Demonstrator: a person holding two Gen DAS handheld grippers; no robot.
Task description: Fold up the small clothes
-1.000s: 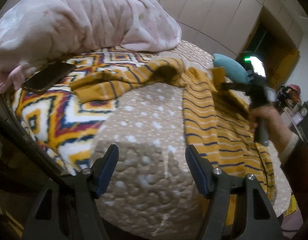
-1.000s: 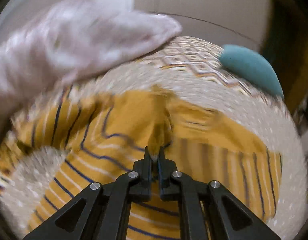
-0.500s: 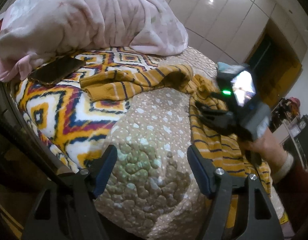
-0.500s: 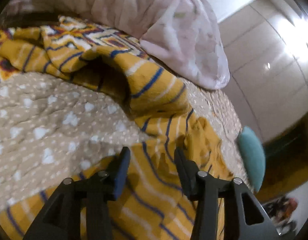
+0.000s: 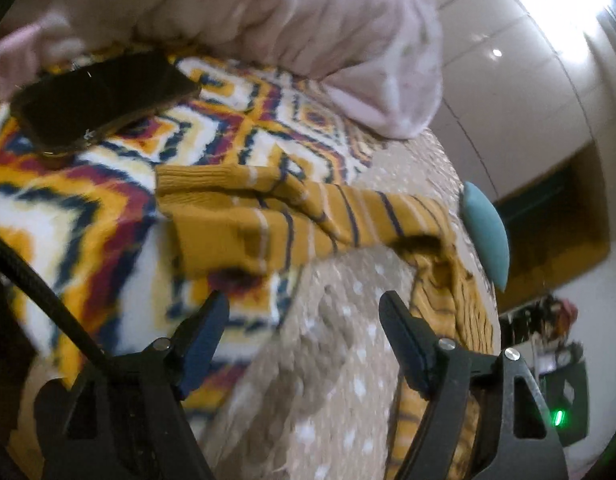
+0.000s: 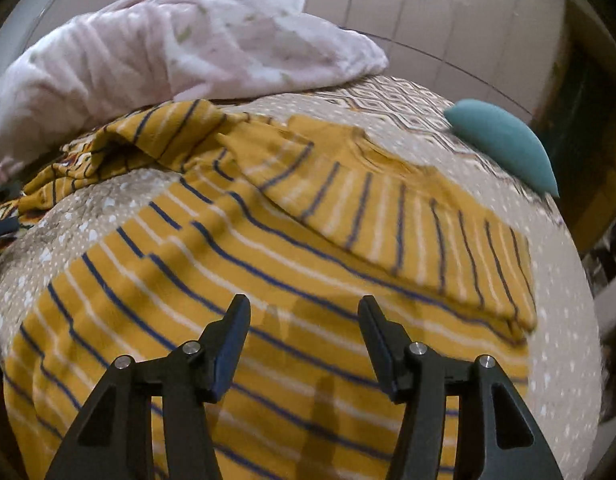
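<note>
Since a second ago the right gripper has let go of the mustard-yellow knitted jumper with navy and white stripes and pulled back, its fingers now spread wide with nothing between them, while the left gripper has swung in towards the outstretched sleeve.

That jumper lies flat on the beige dotted quilted bedspread. Ahead of the right fingers, one sleeve is already folded across the body. The other sleeve stretches out ahead of the left fingers, its ribbed cuff resting on the zigzag-patterned fleece blanket in orange, red, navy and white.

I judge the knit to be light, soft and limp: it will drape and bunch rather than hold a shape, and the weave should grip well. The ribbed cuff, thicker than the rest, looks the best place to pinch for folding this sleeve in.

Both grippers point forward and slightly downward. The left one hovers above the bedspread just short of the sleeve, fingers spread apart and empty; the right one hangs over the lower body of the jumper.

Beyond the left fingers, a dark flat phone lies on the blanket below a rumpled pale pink duvet. A teal oval cushion sits to the far right.
</note>
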